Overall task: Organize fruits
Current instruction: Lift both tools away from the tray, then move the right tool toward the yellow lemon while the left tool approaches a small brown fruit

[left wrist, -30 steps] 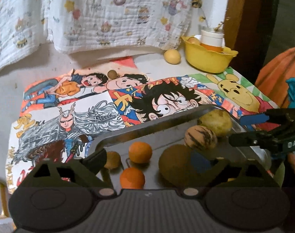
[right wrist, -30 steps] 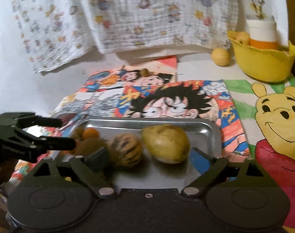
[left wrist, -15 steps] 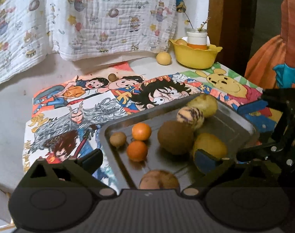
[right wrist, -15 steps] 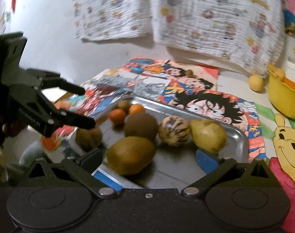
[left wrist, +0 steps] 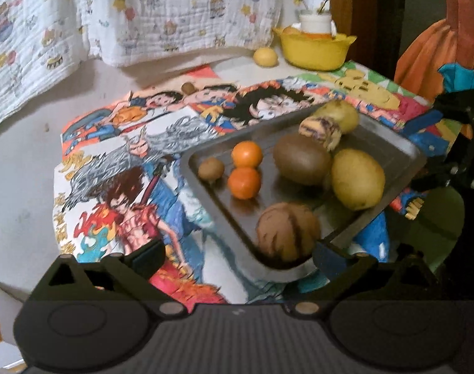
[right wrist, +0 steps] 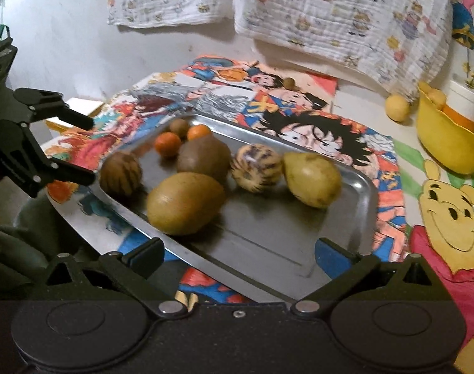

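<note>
A steel tray (left wrist: 402,151) lies on a cartoon mat and carries several fruits. Among them are two oranges (left wrist: 246,154), a big brown kiwi (left wrist: 301,159), a striped fruit (left wrist: 319,128), a pear (right wrist: 311,179), a yellow-green fruit (right wrist: 184,202) and a brown ribbed fruit (left wrist: 286,232). My left gripper (left wrist: 237,255) is open at the tray's near left corner and grips nothing. My right gripper (right wrist: 238,252) is open over the tray's near edge (right wrist: 205,265), apart from the fruits. In the right wrist view the left gripper (right wrist: 68,149) stands at the tray's left end.
At the back right stands a yellow bowl (left wrist: 313,48) holding a white cup. A yellow fruit (left wrist: 265,57) lies beside it and a small brown fruit (left wrist: 188,87) on the mat. A printed cloth (left wrist: 174,9) hangs behind. A person's orange garment (left wrist: 439,46) is at the right.
Both grippers have drawn back from the tray and apart, so more of the tray and its fruits shows. Their jaws stand a little wider. The right view has rolled.
</note>
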`<state>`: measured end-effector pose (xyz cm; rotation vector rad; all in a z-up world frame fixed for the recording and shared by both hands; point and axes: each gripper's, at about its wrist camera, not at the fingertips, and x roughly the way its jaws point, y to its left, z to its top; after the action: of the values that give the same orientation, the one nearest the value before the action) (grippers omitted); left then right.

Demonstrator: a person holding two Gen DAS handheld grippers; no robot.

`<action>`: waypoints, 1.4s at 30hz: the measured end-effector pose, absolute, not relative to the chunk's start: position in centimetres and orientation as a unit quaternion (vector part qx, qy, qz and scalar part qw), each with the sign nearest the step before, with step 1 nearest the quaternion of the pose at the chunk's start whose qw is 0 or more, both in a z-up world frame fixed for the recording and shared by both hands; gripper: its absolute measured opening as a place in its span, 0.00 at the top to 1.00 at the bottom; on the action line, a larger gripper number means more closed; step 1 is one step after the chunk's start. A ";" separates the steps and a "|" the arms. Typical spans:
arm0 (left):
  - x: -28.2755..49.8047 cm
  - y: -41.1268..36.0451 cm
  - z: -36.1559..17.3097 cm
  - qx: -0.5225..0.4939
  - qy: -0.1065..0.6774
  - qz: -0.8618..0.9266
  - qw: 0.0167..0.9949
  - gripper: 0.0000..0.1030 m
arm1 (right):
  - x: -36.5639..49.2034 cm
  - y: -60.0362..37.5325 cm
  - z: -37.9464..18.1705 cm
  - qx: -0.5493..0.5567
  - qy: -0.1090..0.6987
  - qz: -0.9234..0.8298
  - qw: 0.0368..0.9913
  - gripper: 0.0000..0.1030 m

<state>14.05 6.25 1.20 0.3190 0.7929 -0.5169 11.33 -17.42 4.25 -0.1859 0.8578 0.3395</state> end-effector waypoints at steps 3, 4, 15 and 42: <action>14.9 6.5 1.0 0.154 0.398 -0.237 0.873 0.01 | 11.7 -18.2 4.4 -0.092 0.414 0.155 0.892 0.01; 15.2 6.6 1.0 0.152 0.402 -0.236 0.871 0.01 | 11.8 -18.3 4.6 -0.091 0.413 0.152 0.893 0.01; 16.9 6.4 2.6 0.183 0.398 -0.246 0.865 0.00 | 14.7 -19.4 6.0 -0.080 0.389 0.142 0.907 0.01; 34.8 3.1 3.3 0.118 0.369 -0.181 0.904 0.00 | 27.8 -23.1 5.9 -0.030 0.390 0.025 0.920 0.01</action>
<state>34.77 3.05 3.32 0.2446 0.7619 -0.3739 27.75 -23.14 5.89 -0.0621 0.8009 0.0513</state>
